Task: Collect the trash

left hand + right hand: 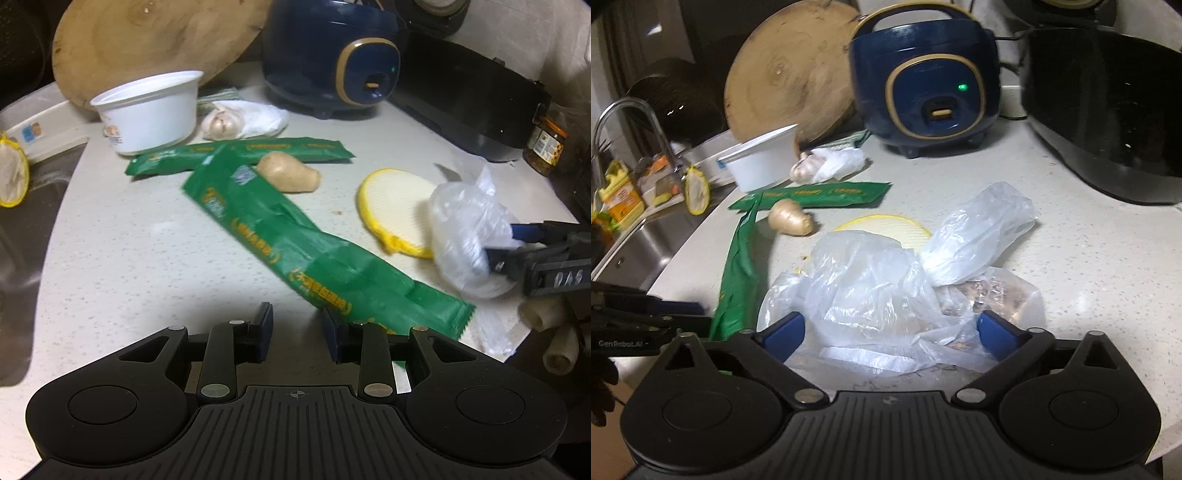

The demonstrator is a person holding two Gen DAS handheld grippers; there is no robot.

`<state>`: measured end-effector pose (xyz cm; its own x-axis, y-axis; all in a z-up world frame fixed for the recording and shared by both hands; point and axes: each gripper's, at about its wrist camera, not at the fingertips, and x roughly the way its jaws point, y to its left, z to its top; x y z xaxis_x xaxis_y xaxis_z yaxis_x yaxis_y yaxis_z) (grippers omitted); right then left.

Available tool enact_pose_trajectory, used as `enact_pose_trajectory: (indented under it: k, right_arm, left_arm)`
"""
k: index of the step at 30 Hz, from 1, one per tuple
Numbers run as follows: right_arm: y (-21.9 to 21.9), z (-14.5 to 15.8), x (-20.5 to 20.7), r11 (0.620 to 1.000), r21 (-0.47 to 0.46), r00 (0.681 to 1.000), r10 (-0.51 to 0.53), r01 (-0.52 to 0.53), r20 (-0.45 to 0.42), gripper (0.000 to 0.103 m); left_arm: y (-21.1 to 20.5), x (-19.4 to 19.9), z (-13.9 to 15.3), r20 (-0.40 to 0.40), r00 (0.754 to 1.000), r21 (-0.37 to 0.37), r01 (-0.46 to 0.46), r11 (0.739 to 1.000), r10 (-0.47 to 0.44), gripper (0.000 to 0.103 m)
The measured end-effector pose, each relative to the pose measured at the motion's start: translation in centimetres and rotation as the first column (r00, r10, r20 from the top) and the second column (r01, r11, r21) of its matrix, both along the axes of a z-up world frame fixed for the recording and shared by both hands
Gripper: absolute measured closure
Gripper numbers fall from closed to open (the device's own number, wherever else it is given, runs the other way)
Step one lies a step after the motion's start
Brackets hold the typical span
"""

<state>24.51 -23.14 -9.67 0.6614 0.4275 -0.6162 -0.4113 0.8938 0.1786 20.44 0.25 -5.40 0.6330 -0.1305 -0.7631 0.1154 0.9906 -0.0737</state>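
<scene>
Fingers (783,332) of the right gripper (892,334) spread wide around crumpled plastic bag (871,291).

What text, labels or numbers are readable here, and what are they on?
"GenRobot.AI": on the left gripper body, seen by the right wrist camera.
Green wrapper: yellow print, too blurred to read.
White cup: label too blurred.
Jar: label too small.
Yellow bottle: label unreadable.
Right gripper: white marks on its body, illegible.

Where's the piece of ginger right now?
The ginger lies on the counter mid-frame in the left wrist view, touching the crossed green wrappers, left of the yellow-rimmed pad, in front of the blue rice cooker.
</scene>
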Motion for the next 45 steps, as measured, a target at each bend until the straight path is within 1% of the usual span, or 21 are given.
enact_pose_trajectory:
  k: [2,4,6,7,11,15,17,19,22,23,25,27,28,29,31,32,34,37,39,42,45]
  right_arm:
    - [0.2,0.0,-0.1,1.000,-0.022,1.000,0.011,-0.011,0.007,0.002]
    - [0.1,0.0,-0.2,1.000,-0.026,1.000,0.008,-0.007,0.012,0.003]
    - [0.0,0.4,-0.3,0.999,-0.048,1.000,-0.018,0.019,0.019,0.008]
    - [-0.1,0.7,-0.5,0.998,-0.052,0.999,-0.031,0.032,0.031,0.008]
    - [-1.1,2.0,-1.1,0.993,-0.077,0.990,-0.077,0.086,0.115,0.008]
    - [-2.6,3.0,-1.5,0.986,-0.098,0.981,-0.119,0.135,0.151,0.008]
    - [-3.3,3.1,-1.7,0.983,-0.097,0.978,-0.139,0.156,0.157,0.008]
    - [-3.6,3.1,-1.7,0.980,-0.105,0.977,-0.150,0.167,0.155,0.008]
    - [-3.5,3.1,-1.9,0.978,-0.122,0.975,-0.149,0.170,0.162,0.008]
    - [-3.4,3.2,-2.1,0.977,-0.124,0.975,-0.150,0.171,0.166,0.008]
    - [-3.3,3.4,-2.5,0.978,-0.120,0.973,-0.151,0.173,0.176,0.008]
    - [-3.1,3.6,-2.9,0.979,-0.112,0.972,-0.149,0.171,0.184,0.008]
    - [-3.0,3.7,-2.9,0.979,-0.113,0.971,-0.148,0.171,0.188,0.008]
    - [-2.8,3.8,-3.0,0.978,-0.117,0.970,-0.150,0.174,0.192,0.008]
    - [-2.5,3.8,-3.1,0.975,-0.124,0.967,-0.158,0.185,0.200,0.008]
    - [-2.4,3.8,-3.2,0.975,-0.123,0.967,-0.160,0.187,0.199,0.008]
    - [-2.2,3.7,-3.4,0.976,-0.127,0.970,-0.149,0.175,0.194,0.008]
    - [-1.8,3.4,-3.9,0.972,-0.162,0.967,-0.132,0.169,0.217,0.008]
    - [-1.5,3.1,-4.1,0.968,-0.186,0.966,-0.125,0.169,0.225,0.008]
    - [-1.5,2.9,-4.0,0.970,-0.184,0.969,-0.120,0.161,0.214,0.008]
    - [-1.4,2.9,-4.0,0.970,-0.186,0.970,-0.116,0.158,0.216,0.008]
  left_arm:
    - [-0.7,0.2,0.1,-0.002,1.000,-0.012,0.014,1.000,-0.014,0.070]
    - [-1.4,0.3,0.2,0.000,1.000,-0.003,0.022,1.000,-0.022,0.070]
    - [-1.8,0.4,0.5,0.005,1.000,-0.017,0.022,1.000,-0.021,0.070]
    - [-1.8,0.3,0.7,0.014,1.000,-0.025,0.025,0.999,-0.024,0.070]
    - [-1.5,0.2,1.9,0.058,0.998,-0.020,0.019,1.000,-0.018,0.070]
    - [0.0,0.0,3.7,0.123,0.992,-0.026,-0.033,0.999,0.036,0.070]
    - [0.7,-0.2,4.3,0.146,0.988,-0.039,-0.041,0.998,0.046,0.070]
    - [1.0,-0.4,4.5,0.148,0.988,-0.038,-0.030,0.999,0.036,0.070]
    - [0.6,-0.5,4.3,0.139,0.990,-0.024,0.026,0.999,-0.023,0.070]
    - [0.5,-0.4,4.1,0.125,0.992,-0.024,0.013,1.000,-0.010,0.070]
    - [0.7,0.0,3.8,0.089,0.995,-0.081,-0.032,0.996,0.039,0.070]
    - [0.9,1.1,3.5,0.056,0.994,-0.168,-0.088,0.982,0.098,0.070]
    - [0.6,1.8,3.4,0.039,0.992,-0.187,-0.115,0.976,0.124,0.070]
    - [0.0,2.3,3.5,0.037,0.989,-0.186,-0.131,0.974,0.140,0.070]
    - [-1.8,3.3,3.6,0.071,0.988,-0.157,-0.123,0.980,0.136,0.070]
    - [-3.1,3.7,3.5,0.078,0.991,-0.120,-0.100,0.988,0.109,0.070]
    - [-5.1,4.1,2.9,0.064,0.996,-0.038,-0.053,0.998,0.056,0.070]
    - [-6.8,4.1,2.0,0.049,0.999,0.067,-0.024,0.997,0.021,0.070]
    - [-7.0,3.9,1.7,0.045,0.999,0.097,-0.022,0.995,0.018,0.070]
    - [-6.4,3.6,1.5,0.036,0.999,0.104,-0.025,0.994,0.021,0.069]
    - [-5.6,2.9,1.4,0.049,0.999,0.152,-0.012,0.988,0.005,0.069]
